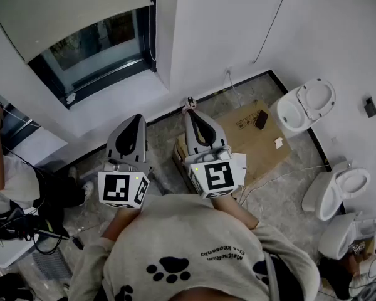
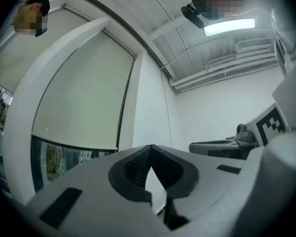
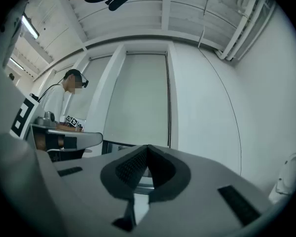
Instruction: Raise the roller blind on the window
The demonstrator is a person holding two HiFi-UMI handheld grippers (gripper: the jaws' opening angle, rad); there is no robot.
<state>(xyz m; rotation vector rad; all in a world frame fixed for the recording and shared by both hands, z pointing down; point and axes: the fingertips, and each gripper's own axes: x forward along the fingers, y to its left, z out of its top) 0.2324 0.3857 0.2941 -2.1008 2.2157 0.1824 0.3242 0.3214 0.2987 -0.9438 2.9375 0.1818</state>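
Note:
The pale roller blind point(image 1: 69, 5) covers most of the window, and a strip of dark glass point(image 1: 97, 46) shows below its bottom edge. The blind point(image 2: 79, 102) fills the left of the left gripper view and the blind point(image 3: 138, 98) stands mid-frame in the right gripper view. A thin cord point(image 1: 152, 24) hangs along the window's right side. My left gripper point(image 1: 133, 119) and right gripper point(image 1: 191, 105) are held side by side in front of the window sill point(image 1: 122, 96), both shut and empty, clear of blind and cord.
An open cardboard box point(image 1: 250, 137) lies on the floor to the right. Several white toilets point(image 1: 307, 105) stand along the right wall. Another person point(image 1: 6, 174) sits at the left with cables. A cable point(image 1: 272, 21) runs down the wall.

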